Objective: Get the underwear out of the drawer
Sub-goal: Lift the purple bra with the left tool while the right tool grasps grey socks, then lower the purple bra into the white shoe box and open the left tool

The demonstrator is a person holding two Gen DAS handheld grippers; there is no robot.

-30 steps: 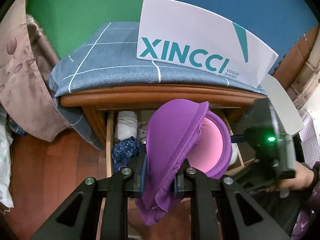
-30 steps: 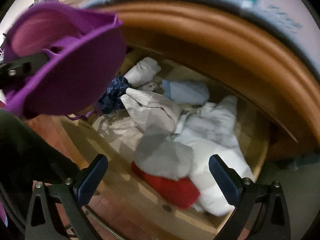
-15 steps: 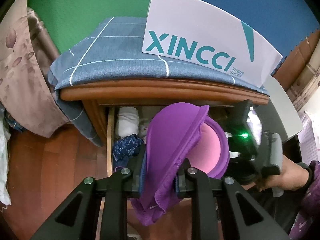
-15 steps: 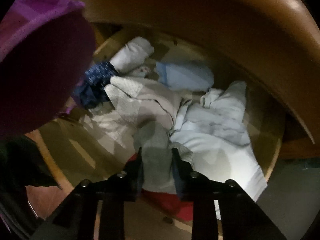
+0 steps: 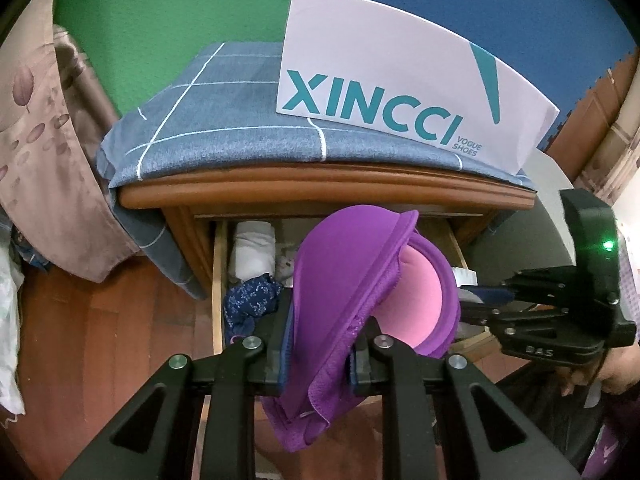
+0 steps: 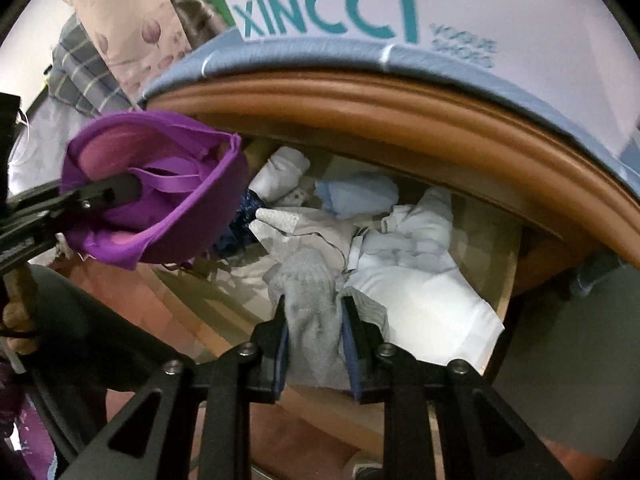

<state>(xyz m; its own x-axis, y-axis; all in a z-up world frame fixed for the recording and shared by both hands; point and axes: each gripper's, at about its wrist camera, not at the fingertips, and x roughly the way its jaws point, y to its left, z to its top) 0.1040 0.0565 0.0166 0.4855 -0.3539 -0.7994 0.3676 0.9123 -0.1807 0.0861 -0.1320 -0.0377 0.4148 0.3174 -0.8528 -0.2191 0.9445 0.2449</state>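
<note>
My left gripper (image 5: 318,344) is shut on a purple bra (image 5: 352,276) with pink cup lining and holds it in the air in front of the open wooden drawer (image 5: 218,280). The bra also shows in the right wrist view (image 6: 160,196). My right gripper (image 6: 314,340) is shut on a grey knitted garment (image 6: 308,280) and holds it just above the drawer's front part. The right gripper also shows in the left wrist view (image 5: 480,300), at the drawer's right side. Inside the drawer (image 6: 504,280) lie white clothes (image 6: 420,276), a light blue piece (image 6: 356,196) and a dark blue floral piece (image 5: 252,292).
A wooden nightstand (image 5: 320,188) carries a blue checked cloth (image 5: 224,128) and a white XINCCI shoe box (image 5: 400,96). A floral curtain (image 5: 36,140) hangs at the left. The floor (image 5: 100,340) is reddish wood. A grey bin (image 6: 560,360) stands to the right of the drawer.
My right gripper closed on the grey garment inside the drawer and has lifted it up and back. My left gripper has held the purple bra almost still.
</note>
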